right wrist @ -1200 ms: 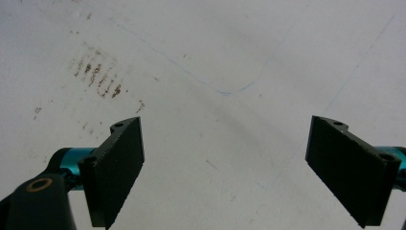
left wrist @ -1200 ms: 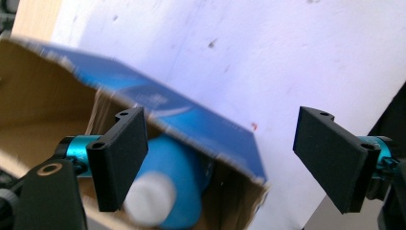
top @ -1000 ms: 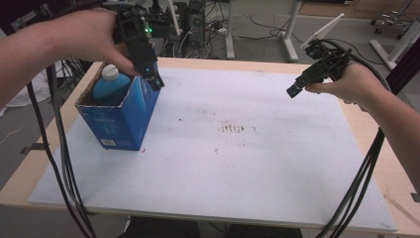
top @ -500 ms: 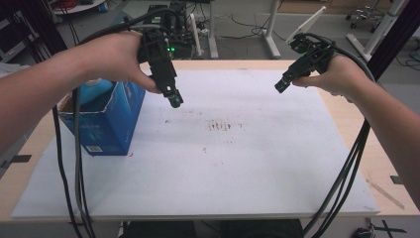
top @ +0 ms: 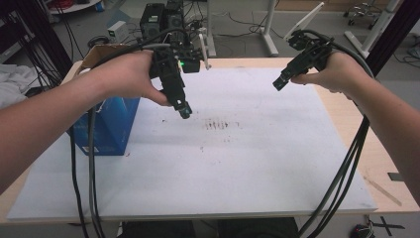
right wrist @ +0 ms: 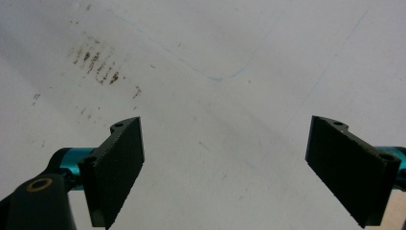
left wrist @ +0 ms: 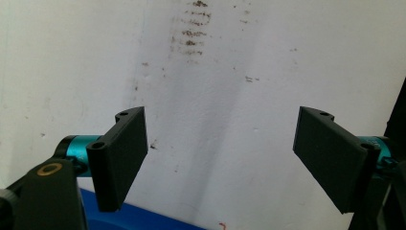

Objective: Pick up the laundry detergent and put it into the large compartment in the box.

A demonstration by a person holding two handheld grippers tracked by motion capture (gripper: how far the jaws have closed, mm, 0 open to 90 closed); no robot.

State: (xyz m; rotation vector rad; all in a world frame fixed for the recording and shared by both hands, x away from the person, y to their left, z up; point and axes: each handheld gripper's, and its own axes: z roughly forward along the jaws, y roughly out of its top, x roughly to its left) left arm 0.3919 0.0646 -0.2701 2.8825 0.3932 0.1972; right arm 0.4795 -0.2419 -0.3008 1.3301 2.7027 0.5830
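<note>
Left gripper [top: 185, 113] is held just right of the box [top: 113, 124], fingers spread, empty; right gripper [top: 279, 85] likewise, far right; a reach for the next item is likely called for.

Lab or workshop, black cable bundles [top: 341, 173], electronics boxes [top: 161, 17] on the floor, desk legs [top: 270, 27]

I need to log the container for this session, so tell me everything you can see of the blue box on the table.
The blue box is a carton that looks like printed cardboard, with white markings low on its front face. It stands upright on the white sheet near the table's left edge. A brown flap at its top suggests it is open; its inside is hidden behind the person's left forearm. Black cables hang in front of it. The left gripper hangs to its right, jaws open, not touching it. Its blue edge also shows in the left gripper view.
</note>
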